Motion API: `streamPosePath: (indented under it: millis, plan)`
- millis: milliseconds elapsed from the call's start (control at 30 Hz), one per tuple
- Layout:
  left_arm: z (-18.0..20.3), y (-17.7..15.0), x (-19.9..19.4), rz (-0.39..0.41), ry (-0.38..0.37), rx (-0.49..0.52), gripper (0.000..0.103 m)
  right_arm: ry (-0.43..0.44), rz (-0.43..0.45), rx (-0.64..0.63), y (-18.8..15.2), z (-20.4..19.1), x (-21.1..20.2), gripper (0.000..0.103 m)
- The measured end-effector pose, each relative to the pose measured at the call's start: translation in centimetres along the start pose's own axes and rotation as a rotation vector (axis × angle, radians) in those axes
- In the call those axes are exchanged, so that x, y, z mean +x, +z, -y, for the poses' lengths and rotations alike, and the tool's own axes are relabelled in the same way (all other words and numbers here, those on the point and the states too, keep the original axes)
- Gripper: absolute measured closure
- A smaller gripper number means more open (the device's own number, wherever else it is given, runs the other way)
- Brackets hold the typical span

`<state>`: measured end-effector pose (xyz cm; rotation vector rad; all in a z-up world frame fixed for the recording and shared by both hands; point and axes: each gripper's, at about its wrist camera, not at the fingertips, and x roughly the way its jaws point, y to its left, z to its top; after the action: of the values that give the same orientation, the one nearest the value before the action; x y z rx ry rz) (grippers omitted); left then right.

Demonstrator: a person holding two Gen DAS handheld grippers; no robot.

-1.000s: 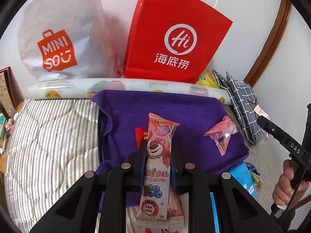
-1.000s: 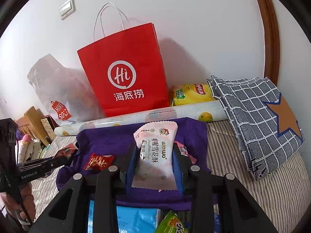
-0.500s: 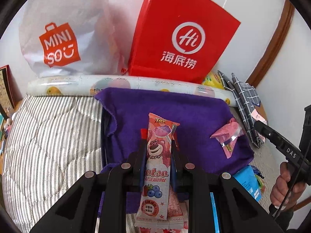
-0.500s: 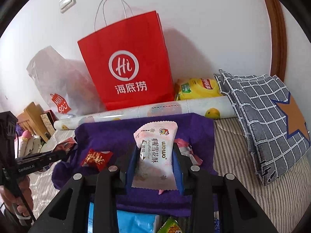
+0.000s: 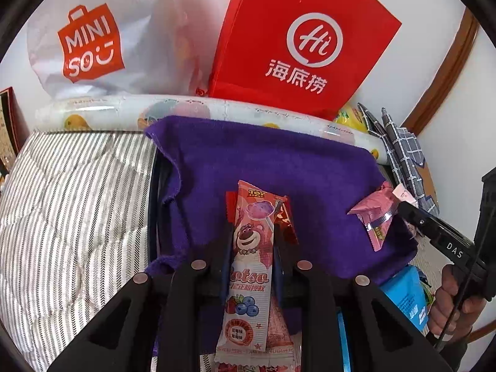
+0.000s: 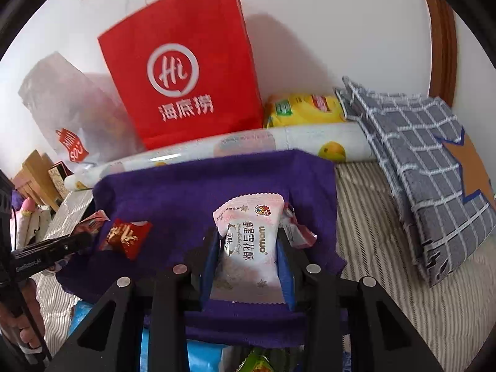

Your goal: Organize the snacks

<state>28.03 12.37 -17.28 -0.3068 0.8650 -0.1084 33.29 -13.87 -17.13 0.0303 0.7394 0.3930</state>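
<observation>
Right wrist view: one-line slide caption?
Right gripper clamps a white snack packet above the purple towel, facing a red paper bag.

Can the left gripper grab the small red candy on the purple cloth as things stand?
Probably not: the left gripper is already shut on a pink snack bar. The red candy lies bare on the purple cloth, unobstructed otherwise.
</observation>
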Motion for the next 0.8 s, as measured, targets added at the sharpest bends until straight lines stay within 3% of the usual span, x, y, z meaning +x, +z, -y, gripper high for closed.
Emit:
streamPosePath:
  millis: [200, 333, 400, 467, 600, 800]
  plan:
    - [0.1, -0.3, 0.6, -0.015, -0.007, -0.002, 0.081, 0.009, -0.007, 0.027, 0.0, 0.5, 0.3, 0.063]
    - [0.4, -0.3, 0.7, -0.013, -0.014, 0.006, 0.081, 0.025, 0.013, 0.038, -0.1, 0.6, -0.3, 0.052]
    - [0.6, -0.2, 0.5, -0.01, -0.013, 0.011, 0.07, 0.035, 0.03, 0.036, 0.0, 0.6, -0.8, 0.046]
    - [0.6, -0.2, 0.3, 0.0, -0.012, 0.011, 0.059, 0.04, 0.051, 0.033, 0.0, 0.4, -1.3, 0.031]
    - [0.9, 0.0, -0.2, 0.018, -0.015, 0.018, 0.039, 0.051, 0.075, 0.024, 0.0, 0.2, -1.9, 0.024]
    - [1.6, 0.2, -0.9, 0.025, -0.009, 0.022, 0.03, -0.016, 0.082, 0.026, 0.3, -0.1, -2.6, 0.015]
